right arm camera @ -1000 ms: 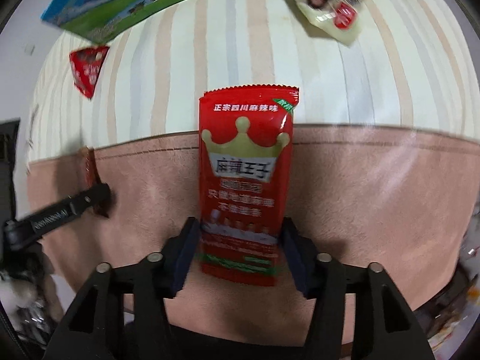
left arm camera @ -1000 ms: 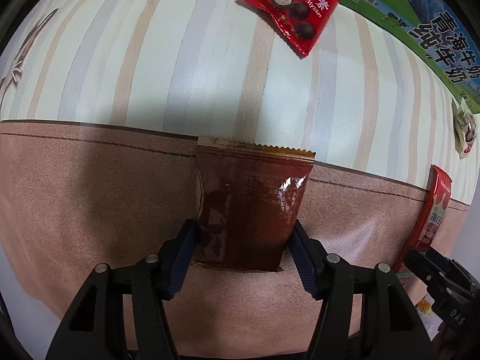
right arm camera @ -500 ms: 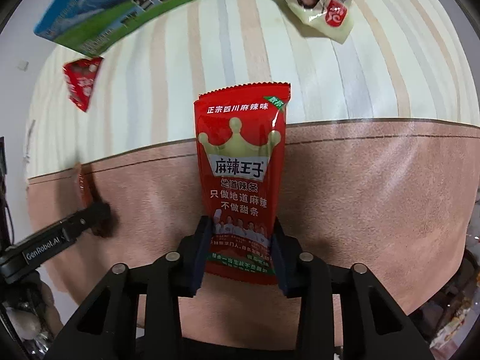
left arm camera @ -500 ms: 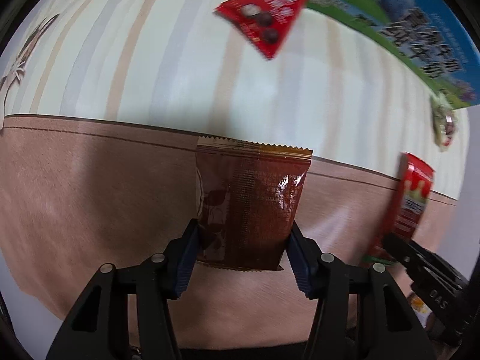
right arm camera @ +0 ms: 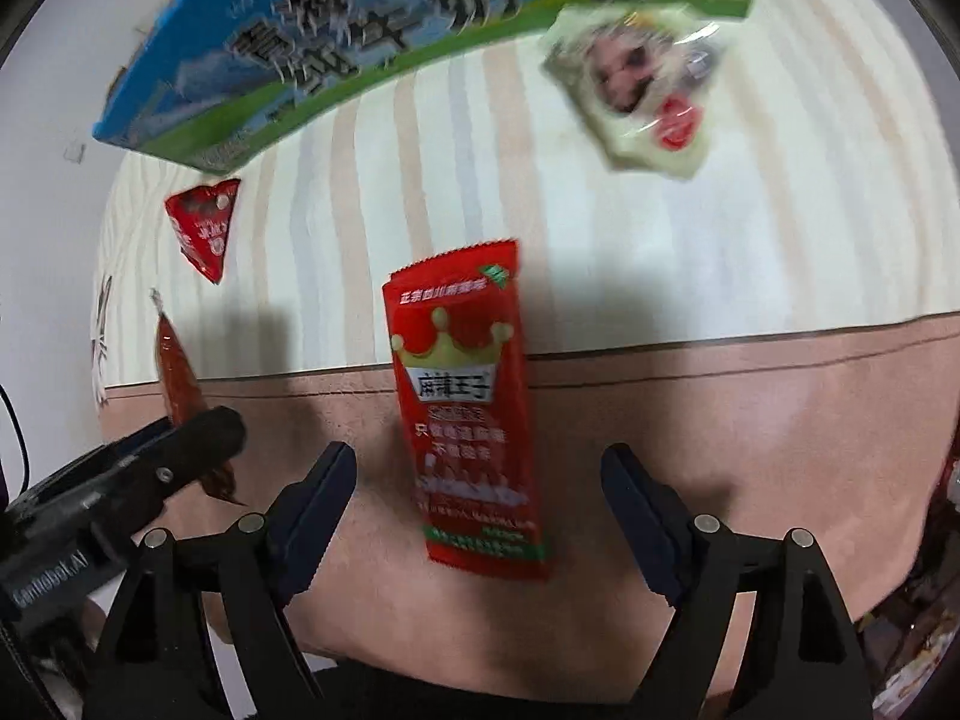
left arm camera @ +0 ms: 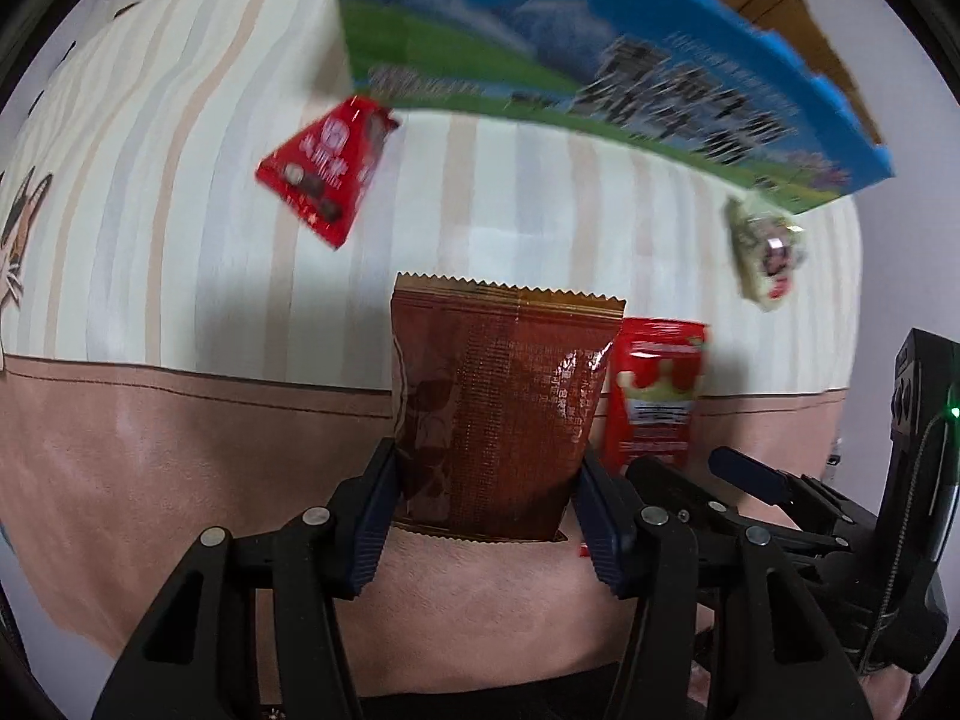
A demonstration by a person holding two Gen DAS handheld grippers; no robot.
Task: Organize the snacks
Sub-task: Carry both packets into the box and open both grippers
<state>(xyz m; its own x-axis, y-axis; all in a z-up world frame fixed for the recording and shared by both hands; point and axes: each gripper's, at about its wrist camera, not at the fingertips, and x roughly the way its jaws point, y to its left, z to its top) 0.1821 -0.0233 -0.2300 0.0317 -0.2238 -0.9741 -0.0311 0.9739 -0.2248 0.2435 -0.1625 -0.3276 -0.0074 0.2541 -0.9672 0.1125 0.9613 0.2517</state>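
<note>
My left gripper [left arm camera: 486, 516] is shut on a brown snack packet [left arm camera: 498, 414] and holds it upright above the bedspread. My right gripper [right arm camera: 480, 498] is open, its jaws wide apart. A red crown-print packet [right arm camera: 468, 414] sits between the jaws, touching neither; it also shows in the left wrist view [left arm camera: 657, 396]. The brown packet shows edge-on in the right wrist view [right arm camera: 177, 372], gripped by the left gripper. A blue and green milk carton box [left arm camera: 600, 72] stands beyond, also in the right wrist view [right arm camera: 372, 36].
A red triangular candy packet [left arm camera: 327, 174] lies on the striped sheet [left arm camera: 180, 210], left of the box. A pale wrapped snack [right arm camera: 642, 90] lies to the right, by the box's corner. A pink blanket band [right arm camera: 750, 420] runs across the near side.
My right gripper has opened and let go of the red crown packet. Both grippers have moved toward the box, and the right one now sits close beside the left.
</note>
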